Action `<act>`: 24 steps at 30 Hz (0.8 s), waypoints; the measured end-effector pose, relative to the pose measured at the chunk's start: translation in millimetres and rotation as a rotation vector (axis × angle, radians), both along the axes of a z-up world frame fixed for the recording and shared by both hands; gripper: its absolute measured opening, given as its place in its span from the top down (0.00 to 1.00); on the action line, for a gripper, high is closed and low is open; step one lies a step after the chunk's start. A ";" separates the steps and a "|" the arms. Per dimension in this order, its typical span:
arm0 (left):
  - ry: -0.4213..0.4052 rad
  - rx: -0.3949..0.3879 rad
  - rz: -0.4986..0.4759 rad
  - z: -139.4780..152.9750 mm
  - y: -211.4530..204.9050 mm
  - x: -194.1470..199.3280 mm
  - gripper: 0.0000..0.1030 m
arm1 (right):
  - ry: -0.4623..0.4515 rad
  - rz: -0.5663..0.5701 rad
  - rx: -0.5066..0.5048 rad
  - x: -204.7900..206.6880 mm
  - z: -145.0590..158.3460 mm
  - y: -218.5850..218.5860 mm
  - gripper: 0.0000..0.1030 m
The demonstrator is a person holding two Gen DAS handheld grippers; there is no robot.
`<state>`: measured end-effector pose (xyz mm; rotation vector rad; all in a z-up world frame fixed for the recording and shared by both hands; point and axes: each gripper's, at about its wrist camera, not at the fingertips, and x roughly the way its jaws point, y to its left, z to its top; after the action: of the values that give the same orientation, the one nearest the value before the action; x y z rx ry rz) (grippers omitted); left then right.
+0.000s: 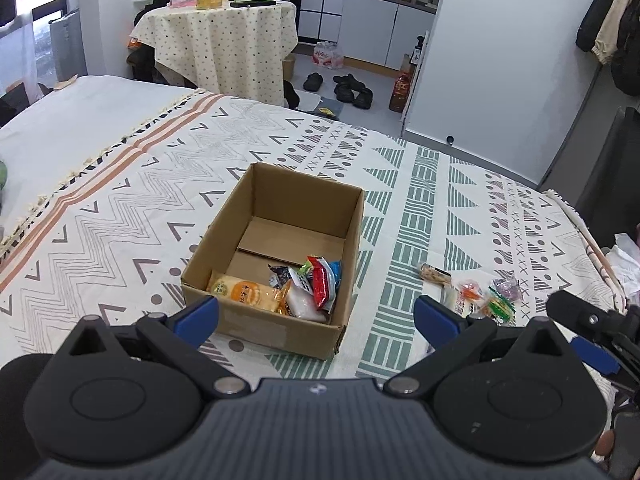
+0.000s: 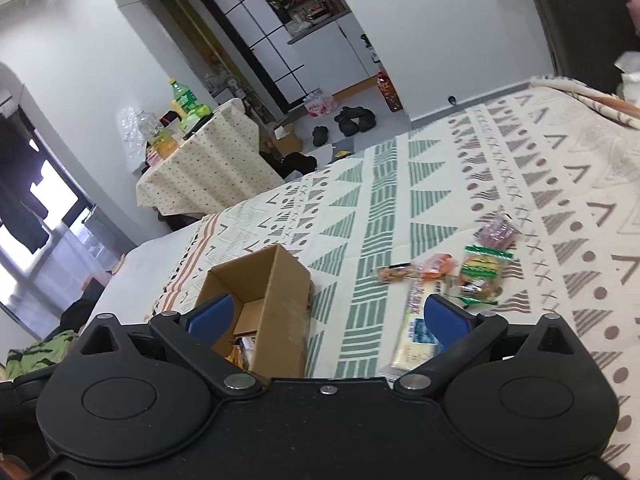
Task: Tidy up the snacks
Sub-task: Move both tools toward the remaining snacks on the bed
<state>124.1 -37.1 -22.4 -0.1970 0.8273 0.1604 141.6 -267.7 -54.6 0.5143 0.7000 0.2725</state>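
An open cardboard box stands on the patterned bedspread, with an orange packet, a red packet and other snacks in its near end. Right of it lie loose snacks on the cloth. My left gripper hangs just before the box's near wall, open and empty. In the right wrist view the box sits lower left and a green-labelled packet, a long pale packet and a thin bar lie ahead. My right gripper is open and empty, one blue pad over the pale packet.
The patterned bedspread covers the bed. A small table with a dotted cloth and bottles stands beyond the bed's far edge. Shoes and a red bottle lie on the floor. Part of the right gripper shows at the left view's right edge.
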 end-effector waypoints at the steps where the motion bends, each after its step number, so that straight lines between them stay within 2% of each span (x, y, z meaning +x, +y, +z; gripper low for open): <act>1: 0.005 -0.003 0.001 -0.6 -1.9 0.1 0.00 | 0.004 -0.002 0.005 -0.8 -1.5 -4.1 0.01; 9: 0.030 -0.025 0.002 -7.8 -21.9 4.8 0.00 | 0.025 -0.048 0.038 -3.4 -6.5 -33.0 0.01; 12: 0.032 -0.019 -0.011 -11.5 -31.7 7.9 0.00 | 0.035 -0.075 0.063 -1.1 -10.3 -46.1 0.01; 18: 0.043 -0.056 -0.050 -24.0 -49.2 19.9 0.00 | 0.060 -0.142 0.088 4.8 -20.8 -65.1 0.02; 24: 0.063 -0.073 -0.080 -41.2 -64.7 35.0 0.01 | 0.101 -0.180 0.099 10.8 -33.5 -74.1 0.07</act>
<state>159.1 -101.8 -63.6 -0.2286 0.9029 0.0618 152.4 -341.8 -88.2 0.6847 0.7352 0.1137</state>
